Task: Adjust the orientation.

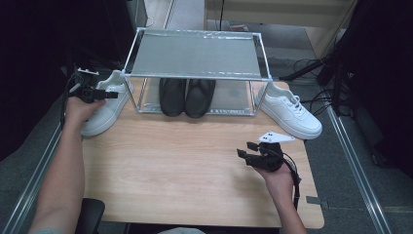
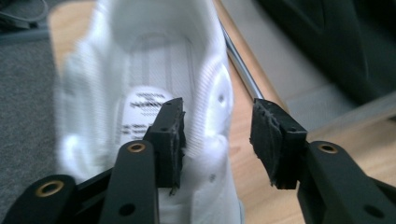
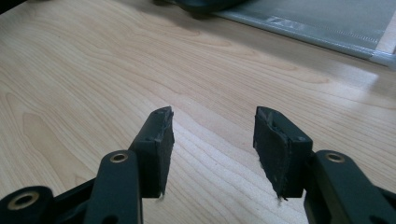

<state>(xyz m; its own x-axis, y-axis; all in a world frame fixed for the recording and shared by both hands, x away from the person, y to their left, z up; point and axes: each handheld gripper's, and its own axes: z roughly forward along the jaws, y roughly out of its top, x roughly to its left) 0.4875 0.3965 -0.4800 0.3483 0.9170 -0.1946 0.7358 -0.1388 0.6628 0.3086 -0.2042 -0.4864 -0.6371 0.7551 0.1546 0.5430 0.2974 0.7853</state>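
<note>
My left gripper (image 1: 108, 94) is at the left edge of the pale wooden table (image 1: 195, 175), over the heel end of the white leather low sneaker (image 1: 106, 111) that lies there with its toe toward me. In the left gripper view, one jaw is inside the opening of this shoe (image 2: 154, 60), above the printed label on the insole, and the other jaw is outside, over the table edge. The padded side wall of the shoe is between the two jaws. The jaws are about half open, and I see a gap between the outside pad and the shoe wall, so they do not press on it. The shoe is blurred in this view.

My right gripper (image 1: 251, 150) is over the bare wood in the right front part of the table, well apart from every shoe. Its jaws (image 3: 212, 140) stand wide open and hold nothing; between them there is only the wood grain.

Behind, a silver metal-frame shoe rack (image 1: 195, 53) with a grey mesh shelf stands on the table. A pair of black leather shoes (image 1: 187, 96) stands under its shelf. The second white leather sneaker (image 1: 288, 112) lies just beside the right side of the rack.
</note>
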